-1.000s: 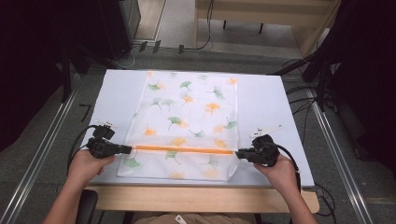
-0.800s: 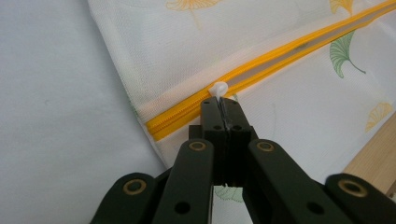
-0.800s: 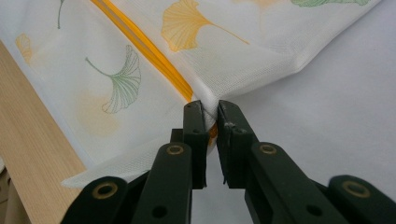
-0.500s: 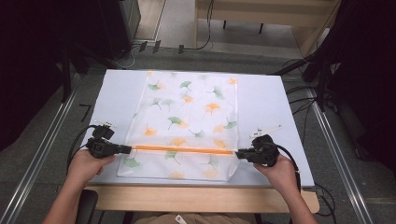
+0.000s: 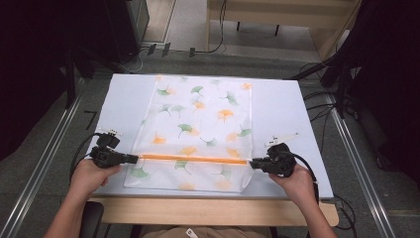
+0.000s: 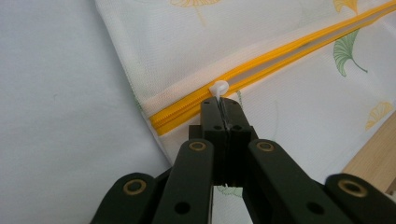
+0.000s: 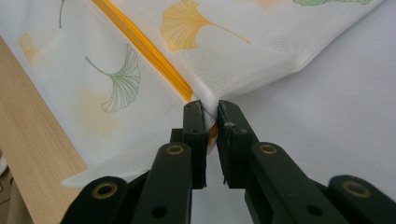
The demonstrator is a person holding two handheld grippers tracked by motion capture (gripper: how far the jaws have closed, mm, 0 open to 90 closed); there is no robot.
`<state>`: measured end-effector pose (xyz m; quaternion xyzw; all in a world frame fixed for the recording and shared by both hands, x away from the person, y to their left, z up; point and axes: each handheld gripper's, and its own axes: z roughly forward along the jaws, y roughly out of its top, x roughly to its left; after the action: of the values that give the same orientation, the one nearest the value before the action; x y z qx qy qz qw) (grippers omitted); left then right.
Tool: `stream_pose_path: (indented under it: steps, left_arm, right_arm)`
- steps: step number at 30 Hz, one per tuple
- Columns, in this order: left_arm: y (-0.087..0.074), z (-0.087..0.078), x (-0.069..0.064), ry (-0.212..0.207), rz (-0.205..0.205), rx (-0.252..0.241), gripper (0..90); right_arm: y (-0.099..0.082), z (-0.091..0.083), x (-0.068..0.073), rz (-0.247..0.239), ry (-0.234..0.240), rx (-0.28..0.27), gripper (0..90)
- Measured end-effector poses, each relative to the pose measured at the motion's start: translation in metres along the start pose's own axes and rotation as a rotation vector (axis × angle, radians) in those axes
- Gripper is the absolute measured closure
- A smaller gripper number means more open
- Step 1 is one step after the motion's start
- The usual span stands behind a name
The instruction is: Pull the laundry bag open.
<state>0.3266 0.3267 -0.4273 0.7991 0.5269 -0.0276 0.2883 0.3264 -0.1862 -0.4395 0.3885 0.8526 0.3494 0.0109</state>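
Note:
A white mesh bag [image 5: 198, 124] printed with green and orange ginkgo leaves lies flat on the table, its orange zipper [image 5: 193, 159] running across near the front. My left gripper [image 5: 133, 158] sits at the zipper's left end, shut on the small white zipper pull [image 6: 218, 87]. At the zipper's right end my right gripper [image 5: 251, 163] is shut on a pinch of the bag's fabric [image 7: 210, 109]. The zipper [image 6: 299, 44] looks partly parted beyond the pull in the left gripper view.
The bag rests on a pale blue-white sheet [image 5: 297, 119] over a wooden table whose front edge [image 5: 208, 208] lies close to both hands. Cables trail from each gripper. Dark equipment and metal rails flank the table.

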Motion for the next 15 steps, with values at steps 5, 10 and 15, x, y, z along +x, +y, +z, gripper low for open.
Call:
stream_pose_path:
  steps: [5, 10, 15]
  left_arm:
    - [-0.003, -0.004, 0.005, 0.006, -0.017, -0.008, 90.0]
    - [-0.009, -0.01, 0.015, 0.038, -0.037, -0.007, 90.0]
    - [-0.013, -0.015, 0.021, 0.031, -0.059, -0.026, 90.0]
  right_arm:
    - [0.0, 0.0, 0.0, 0.001, 0.001, 0.0, 84.1]
    - [0.0, 0.0, -0.001, 0.002, 0.002, 0.001, 84.1]
    - [0.0, 0.001, -0.002, 0.01, 0.004, 0.005, 84.0]
